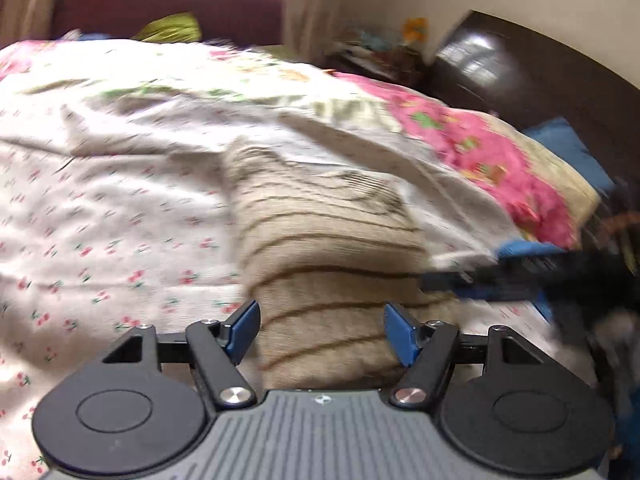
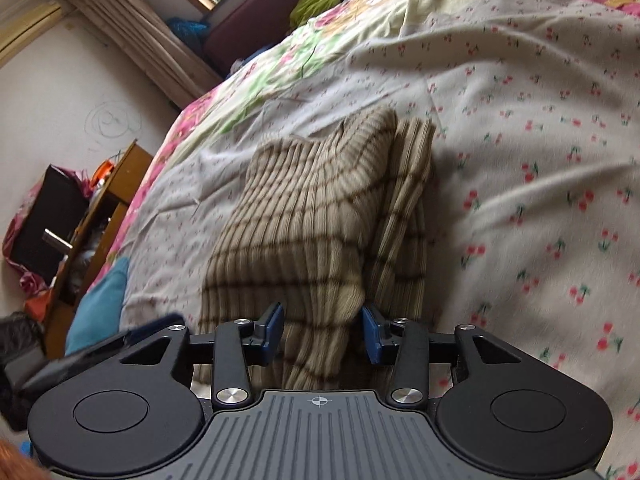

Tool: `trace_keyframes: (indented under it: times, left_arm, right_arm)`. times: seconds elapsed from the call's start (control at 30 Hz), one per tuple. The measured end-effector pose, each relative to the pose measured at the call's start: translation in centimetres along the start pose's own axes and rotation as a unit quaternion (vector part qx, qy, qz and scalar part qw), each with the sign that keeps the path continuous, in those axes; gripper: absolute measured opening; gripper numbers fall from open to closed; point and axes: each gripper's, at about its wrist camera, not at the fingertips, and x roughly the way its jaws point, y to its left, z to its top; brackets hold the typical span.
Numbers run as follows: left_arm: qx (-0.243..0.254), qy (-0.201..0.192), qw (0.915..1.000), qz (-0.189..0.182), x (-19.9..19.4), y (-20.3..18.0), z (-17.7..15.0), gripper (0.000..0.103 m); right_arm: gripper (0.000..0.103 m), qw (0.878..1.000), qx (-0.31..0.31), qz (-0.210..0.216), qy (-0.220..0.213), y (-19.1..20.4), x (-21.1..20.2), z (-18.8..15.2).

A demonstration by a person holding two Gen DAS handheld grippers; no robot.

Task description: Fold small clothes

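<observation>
Fingers of my right gripper (image 2: 323,332) stand a little apart with a raised fold of the striped beige sweater (image 2: 316,216) between the blue pads, which look to touch it on both sides; whether they pinch it I cannot tell. On my left gripper (image 1: 322,334) the fingers are spread wide, the sweater (image 1: 324,264) running away toward 12 o'clock between them. It lies on the cherry-print sheet (image 1: 100,220), with a pink floral quilt (image 1: 480,140) at 2 o'clock.
</observation>
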Motion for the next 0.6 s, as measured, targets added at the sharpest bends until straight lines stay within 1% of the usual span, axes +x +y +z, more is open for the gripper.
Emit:
trace_keyframes:
  times: [0.07,0.13,0.2,0.23,0.27,0.3,0.33,0.4,0.5,0.53,0.6]
  left_arm:
    - [-0.006,-0.002,0.9999,0.014,0.3,0.7,-0.1,0.077]
    - [-0.012,0.002,0.9998,0.016,1.7,0.8,-0.5,0.077]
    - [-0.014,0.009,0.9997,0.018,2.2,1.2,-0.8,0.077]
    - [-0.013,0.013,0.9996,0.020,2.7,1.4,-1.0,0.077]
    - [-0.014,0.018,0.9995,0.020,3.0,1.3,-1.2,0.077]
    - [-0.014,0.022,0.9995,0.019,3.3,1.2,-1.4,0.077]
    - [-0.014,0.025,0.9994,0.019,3.7,1.0,-1.4,0.077]
    - [-0.008,0.029,0.9994,0.019,3.7,0.7,-1.7,0.077]
    - [0.001,0.024,0.9996,0.011,3.1,0.0,-1.3,0.077]
    - [0.005,0.018,0.9998,0.006,2.7,-0.3,-1.1,0.077]
    - [0.016,0.006,0.9999,-0.002,2.2,-0.8,-0.9,0.078]
  right_arm:
    - [0.042,1.000,0.003,0.003,0.005,-0.1,-0.3,-0.7]
    - [0.042,1.000,0.006,0.001,0.013,-0.3,-0.4,-1.4]
    - [0.042,1.000,0.008,-0.006,0.028,-0.6,0.2,-2.0]
    - [0.040,1.000,0.007,-0.010,0.026,-0.6,0.4,-2.2]
    - [0.036,1.000,0.007,-0.015,0.022,-0.6,0.6,-2.4]
    - [0.021,1.000,0.007,-0.016,0.021,-0.5,0.7,-2.5]
    - [0.016,1.000,0.009,-0.017,0.019,-0.5,0.6,-2.5]
    - [0.014,1.000,0.006,-0.010,0.009,-0.2,-0.4,-2.2]
    - [0.012,1.000,-0.017,-0.005,-0.025,0.5,-3.3,-1.6]
    - [0.012,0.999,-0.023,-0.008,-0.036,0.7,-4.2,-1.4]
    - [0.012,0.998,-0.033,-0.024,-0.042,0.6,-4.9,-1.4]
